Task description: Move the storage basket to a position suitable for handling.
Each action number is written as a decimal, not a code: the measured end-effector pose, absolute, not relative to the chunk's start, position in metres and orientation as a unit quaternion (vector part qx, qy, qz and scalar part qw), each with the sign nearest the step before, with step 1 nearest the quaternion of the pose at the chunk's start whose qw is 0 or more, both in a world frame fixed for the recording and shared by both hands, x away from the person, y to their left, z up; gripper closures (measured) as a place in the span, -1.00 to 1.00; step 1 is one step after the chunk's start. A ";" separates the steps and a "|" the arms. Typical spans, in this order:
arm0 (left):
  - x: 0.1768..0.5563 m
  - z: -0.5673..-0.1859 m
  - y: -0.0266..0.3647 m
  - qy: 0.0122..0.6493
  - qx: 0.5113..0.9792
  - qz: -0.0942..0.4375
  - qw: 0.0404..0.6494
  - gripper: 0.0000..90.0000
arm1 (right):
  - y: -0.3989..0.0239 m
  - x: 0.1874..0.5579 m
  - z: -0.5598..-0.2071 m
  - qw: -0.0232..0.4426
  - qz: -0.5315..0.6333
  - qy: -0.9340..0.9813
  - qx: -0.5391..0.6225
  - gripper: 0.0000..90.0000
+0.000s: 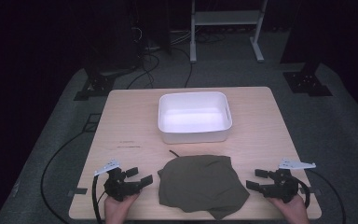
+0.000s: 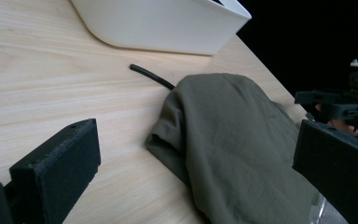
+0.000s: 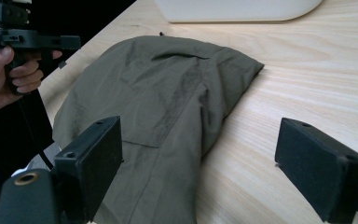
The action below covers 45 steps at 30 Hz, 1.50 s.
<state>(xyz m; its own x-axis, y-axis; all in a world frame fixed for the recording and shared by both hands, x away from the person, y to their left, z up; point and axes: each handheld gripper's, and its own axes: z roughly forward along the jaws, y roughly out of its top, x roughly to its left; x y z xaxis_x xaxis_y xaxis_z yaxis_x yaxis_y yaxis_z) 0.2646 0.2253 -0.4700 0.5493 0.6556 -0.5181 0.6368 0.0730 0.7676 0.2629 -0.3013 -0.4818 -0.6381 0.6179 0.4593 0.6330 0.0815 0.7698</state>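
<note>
Start position: cloth (image 1: 200, 183) untouched on counter (image 1: 130, 126), bin (image 1: 194, 116) behind.
Left tool (image 1: 140, 177) & right tool (image 1: 256, 179) both spread apart, empty; next prob. grip cloth edges.

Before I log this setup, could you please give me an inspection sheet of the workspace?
Surface: light wooden table, faint marks left of centre.
Job's things: crumpled olive-green cloth garment at near edge; empty white plastic bin behind it, apart.
Clutter: thin black cord poking from under garment.
Grippers: left gripper and right gripper open, flanking garment, not touching.
Cables: black cable on floor at left.
Surroundings: grey carpet, white metal stand, dark.
</note>
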 end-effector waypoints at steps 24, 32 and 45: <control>0.272 -0.481 0.185 0.463 0.713 -0.044 0.525 -1.00 | -0.281 0.271 -0.482 0.022 -0.505 -0.747 -0.433 -0.68; 0.276 -0.483 0.170 0.459 0.724 -0.056 0.511 -1.00 | -0.275 0.273 -0.482 0.033 -0.496 -0.750 -0.437 -0.68; 0.284 -0.488 0.155 0.457 0.733 -0.075 0.498 -0.92 | -0.258 0.282 -0.489 0.049 -0.472 -0.763 -0.439 -0.68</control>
